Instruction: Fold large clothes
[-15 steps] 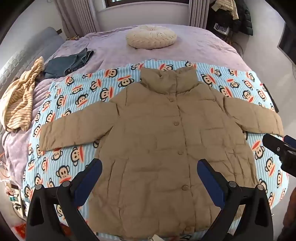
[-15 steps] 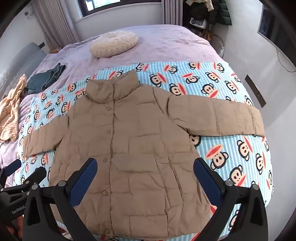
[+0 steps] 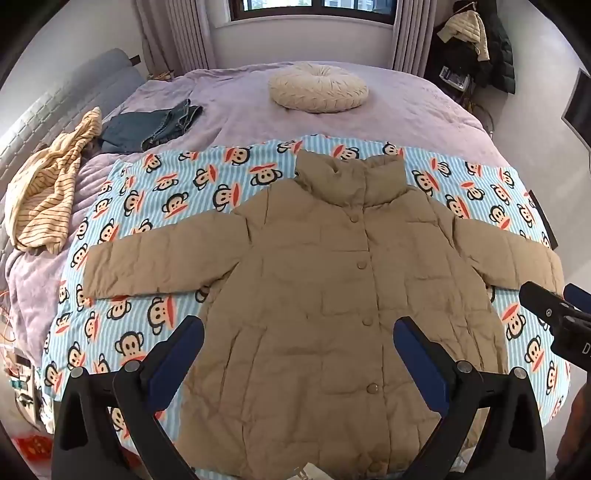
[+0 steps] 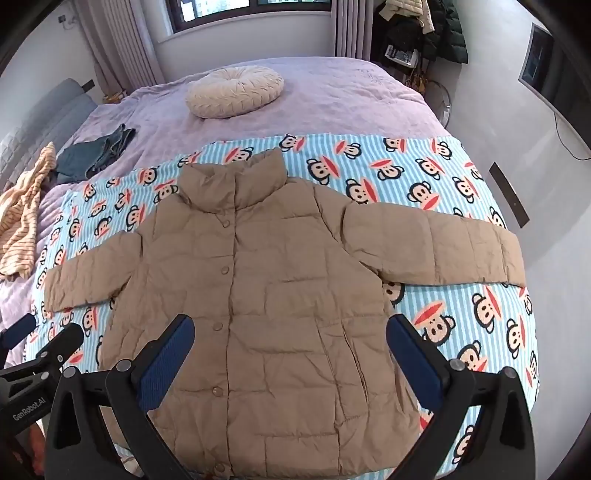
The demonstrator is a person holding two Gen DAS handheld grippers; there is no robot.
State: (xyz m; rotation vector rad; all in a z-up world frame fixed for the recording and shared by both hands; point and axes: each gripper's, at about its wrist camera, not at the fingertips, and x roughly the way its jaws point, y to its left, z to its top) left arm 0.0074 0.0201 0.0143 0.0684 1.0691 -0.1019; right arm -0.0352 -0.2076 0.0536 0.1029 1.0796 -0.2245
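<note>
A lavender bedspread [image 3: 406, 107] covered the bed, with a blue-striped monkey-print sheet [image 3: 155, 206] spread over its near half. A round cream cushion [image 3: 317, 91] lay on the bedspread at 12 o'clock, folded denim jeans [image 3: 151, 127] at 10 o'clock, and a yellow striped garment [image 3: 48, 184] at 9 o'clock, just beside the jeans. Grey curtains [image 4: 110, 48] flanked the window [image 4: 251, 11] on the far wall, and dark coats [image 4: 432, 33] hung at 1 o'clock.
</note>
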